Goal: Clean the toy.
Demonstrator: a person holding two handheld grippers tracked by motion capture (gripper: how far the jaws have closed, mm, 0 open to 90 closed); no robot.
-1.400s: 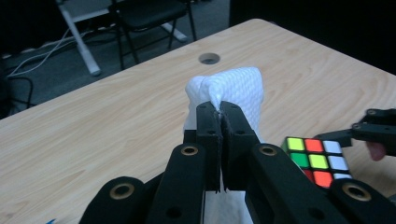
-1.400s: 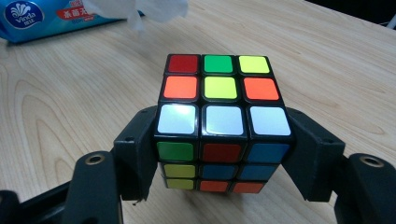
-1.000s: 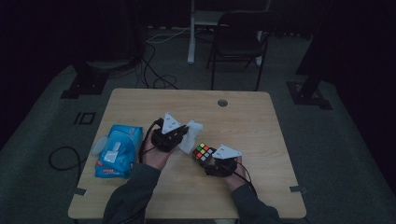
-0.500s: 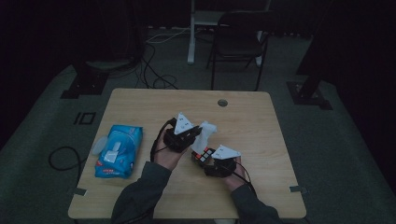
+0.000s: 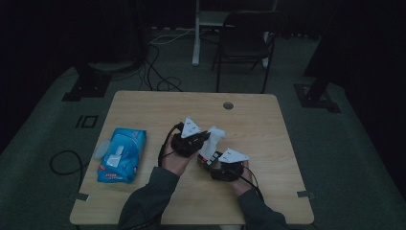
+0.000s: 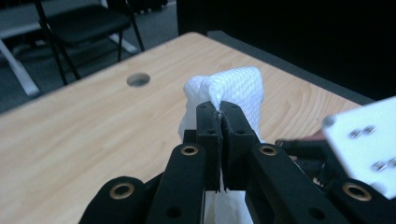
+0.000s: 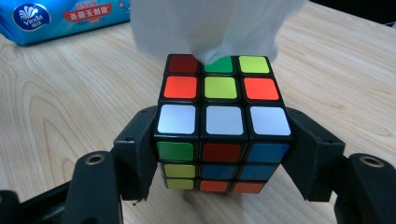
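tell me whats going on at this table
A person at a wooden table works a gripper in each hand. The right gripper is shut on a colour puzzle cube. The left gripper pinches a white wipe and holds it against the cube's top, as if cleaning it. A blue wipe pack lies off to the left.

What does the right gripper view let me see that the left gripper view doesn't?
The right gripper view shows the puzzle cube clamped between that gripper's fingers, with its coloured stickers, and the blue wipes pack behind it. The left gripper view shows the left fingers shut on the white wipe, plus the table's round hole and a chair beyond. Both show the wipe and the wooden table.
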